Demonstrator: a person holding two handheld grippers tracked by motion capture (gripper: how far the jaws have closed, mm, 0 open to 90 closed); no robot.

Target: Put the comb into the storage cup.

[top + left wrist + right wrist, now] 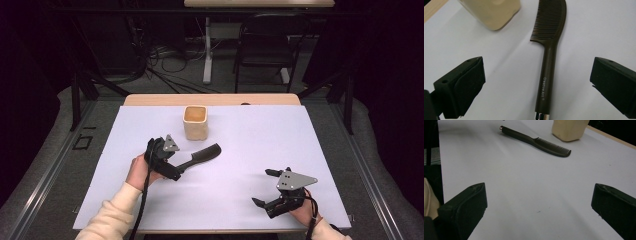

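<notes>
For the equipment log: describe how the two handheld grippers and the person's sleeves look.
Both the left gripper and right gripper are black, each topped by a grey three-cornered plate with dark holes. Their jaws are blocky with soft-looking black pads. A black cable trails from each. The sleeves are cream.

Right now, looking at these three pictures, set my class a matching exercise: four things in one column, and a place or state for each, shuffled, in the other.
Things
1. comb
2. cup
3. left tool
4. right tool

Places or states
A. open over bare white table cover, near the front right corner
B. beige, standing upright toward the far side of the table
C. open, its jaws either side of a dark handle
D. lying flat, teeth end pointing toward the beige container

Pairs: 1-D, 2-B, 3-C, 4-A
</notes>
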